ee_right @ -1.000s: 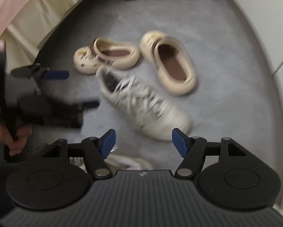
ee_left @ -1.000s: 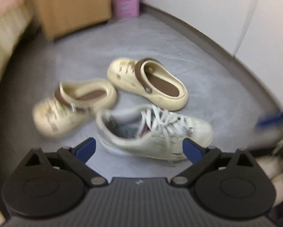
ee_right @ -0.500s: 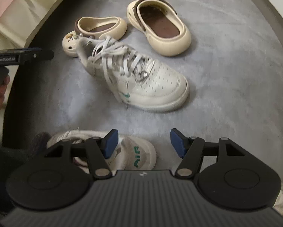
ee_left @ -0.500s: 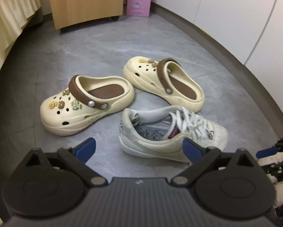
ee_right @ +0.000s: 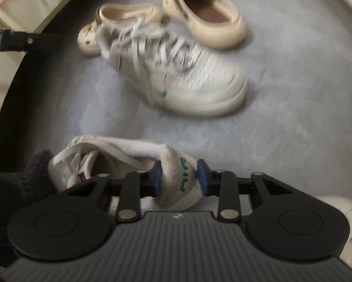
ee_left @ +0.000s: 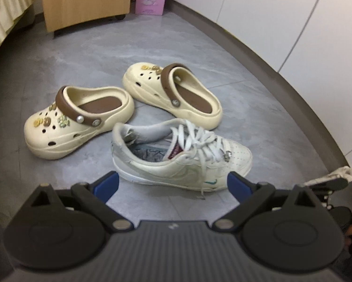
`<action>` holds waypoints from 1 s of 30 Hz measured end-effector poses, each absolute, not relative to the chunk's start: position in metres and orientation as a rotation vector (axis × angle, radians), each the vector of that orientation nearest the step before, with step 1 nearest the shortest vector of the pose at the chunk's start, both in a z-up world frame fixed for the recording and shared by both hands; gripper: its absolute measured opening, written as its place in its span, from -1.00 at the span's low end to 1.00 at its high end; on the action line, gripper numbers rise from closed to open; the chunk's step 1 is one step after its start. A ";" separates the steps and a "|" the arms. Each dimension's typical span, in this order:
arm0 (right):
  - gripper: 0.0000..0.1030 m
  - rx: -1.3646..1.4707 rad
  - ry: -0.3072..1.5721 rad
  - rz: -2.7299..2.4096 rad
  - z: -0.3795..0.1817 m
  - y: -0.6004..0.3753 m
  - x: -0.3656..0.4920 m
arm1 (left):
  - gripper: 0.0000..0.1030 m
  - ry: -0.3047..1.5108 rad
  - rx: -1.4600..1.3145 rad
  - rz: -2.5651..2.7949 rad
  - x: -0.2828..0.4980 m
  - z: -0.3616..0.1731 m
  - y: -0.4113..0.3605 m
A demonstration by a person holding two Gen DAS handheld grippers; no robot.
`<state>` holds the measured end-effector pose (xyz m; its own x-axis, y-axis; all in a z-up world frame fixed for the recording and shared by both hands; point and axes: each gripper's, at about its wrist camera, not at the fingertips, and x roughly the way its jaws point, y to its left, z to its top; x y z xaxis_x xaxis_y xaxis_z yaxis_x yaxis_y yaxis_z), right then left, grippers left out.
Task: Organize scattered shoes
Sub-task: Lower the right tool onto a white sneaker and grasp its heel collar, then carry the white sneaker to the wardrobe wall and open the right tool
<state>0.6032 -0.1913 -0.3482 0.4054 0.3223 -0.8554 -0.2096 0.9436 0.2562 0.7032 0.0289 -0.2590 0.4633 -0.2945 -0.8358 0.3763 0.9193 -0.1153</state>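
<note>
Here the right gripper [ee_right: 179,178] pinches the heel of a white sneaker [ee_right: 119,162] on the grey floor [ee_right: 282,117]. The left gripper [ee_left: 172,185] hangs spread above the second sneaker [ee_left: 183,157], beside two cream clogs [ee_left: 79,119].

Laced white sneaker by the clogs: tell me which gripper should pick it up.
Left. The left gripper is open with the laced sneaker just ahead; the right gripper is closing on the other sneaker's heel.
</note>
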 end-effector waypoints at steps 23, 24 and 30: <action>-0.54 0.390 0.853 -0.095 -0.335 -0.349 0.614 | 0.93 1.028 0.022 -0.356 0.706 -0.260 0.037; -0.46 0.448 0.833 -0.106 -0.335 -0.354 0.608 | 0.93 1.027 0.015 -0.358 0.706 -0.259 0.038; -0.17 0.576 0.820 -0.055 -0.334 -0.340 0.600 | 0.93 1.019 -0.004 -0.370 0.704 -0.257 0.037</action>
<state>0.6003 -0.3398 -0.3338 0.6894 0.1711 -0.7038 0.2631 0.8462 0.4635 0.7039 0.0373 -0.2572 0.4679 -0.3034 -0.8301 0.2999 0.9380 -0.1738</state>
